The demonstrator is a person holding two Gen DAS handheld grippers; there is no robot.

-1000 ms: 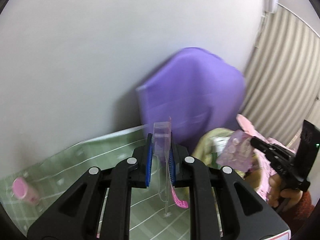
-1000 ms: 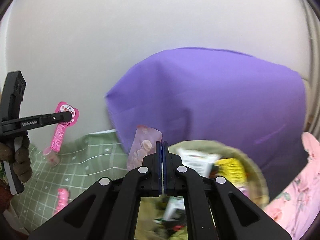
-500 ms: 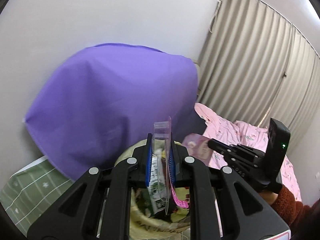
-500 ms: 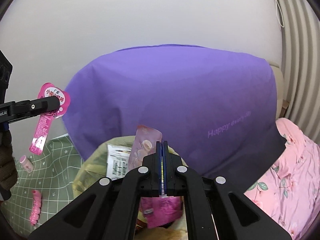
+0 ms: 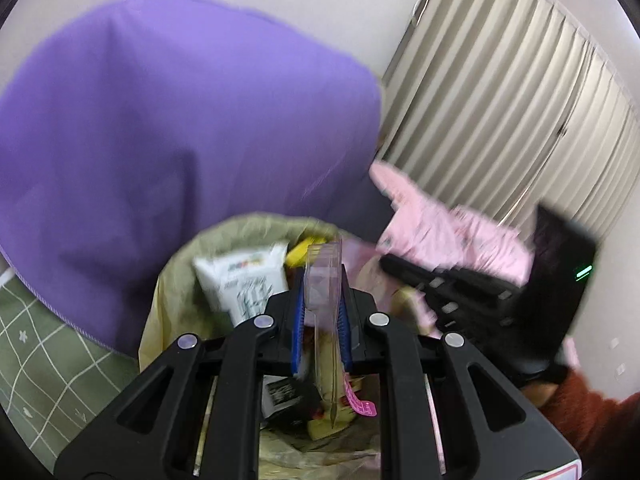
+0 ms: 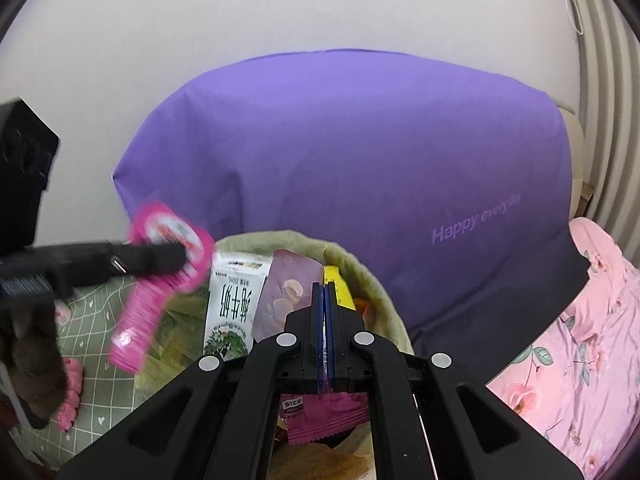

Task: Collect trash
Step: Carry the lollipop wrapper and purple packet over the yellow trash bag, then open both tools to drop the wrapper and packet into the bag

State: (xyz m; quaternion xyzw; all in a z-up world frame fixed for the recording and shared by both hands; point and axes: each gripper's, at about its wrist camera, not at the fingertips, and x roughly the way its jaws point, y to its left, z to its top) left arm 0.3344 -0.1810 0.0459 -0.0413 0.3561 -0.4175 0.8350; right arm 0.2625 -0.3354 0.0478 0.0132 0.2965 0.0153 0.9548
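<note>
Clear-pink blister pack (image 5: 325,280) pinched in left hand-held gripper (image 5: 322,312) | right hand-held gripper (image 6: 325,332) clamps mauve wrapper (image 6: 286,292)

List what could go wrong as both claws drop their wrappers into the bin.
1. The left claw grips a long pink-and-clear blister pack that hangs over the edge of the yellow-green lined trash bin; released here, it may land on the green checked cloth.
2. The right claw is shut on a thin mauve snack wrapper; light film may cling to the pads.
3. Both claws crowd the bin and might collide.
</note>
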